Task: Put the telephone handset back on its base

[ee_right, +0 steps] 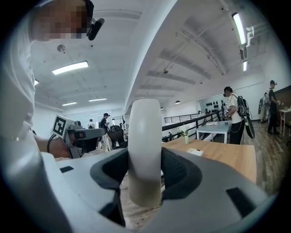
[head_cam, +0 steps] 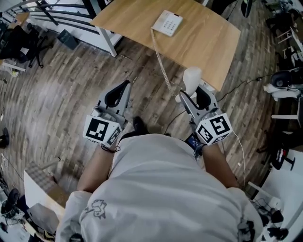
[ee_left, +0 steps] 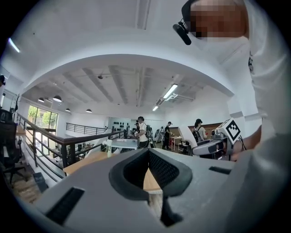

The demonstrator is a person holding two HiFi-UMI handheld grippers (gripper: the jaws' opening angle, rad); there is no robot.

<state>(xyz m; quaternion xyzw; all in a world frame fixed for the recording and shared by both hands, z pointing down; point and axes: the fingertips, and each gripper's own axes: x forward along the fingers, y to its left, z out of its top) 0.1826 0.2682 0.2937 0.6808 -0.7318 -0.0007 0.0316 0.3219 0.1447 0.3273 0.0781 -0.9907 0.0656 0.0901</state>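
Handset [head_cam: 191, 76] stood upright, clamped in the right gripper [head_cam: 193, 93] just off the table's [head_cam: 208, 45] near edge; its base [head_cam: 167, 22] sat at the table's far side. Left gripper [head_cam: 126, 85] was closed on nothing.

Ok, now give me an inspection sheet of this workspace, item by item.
Surface: wooden table, mostly bare.
Job's things: telephone base on the table; white handset off the base, held beyond the table's edge.
Clutter: small bottle-like thing at the table's far end.
Grippers: right tongs shut on the handset; left tongs shut, empty.
Cables: coiled cord runs from base to handset; thin cables on the floor.
Surroundings: plank floor, railing, people far off.
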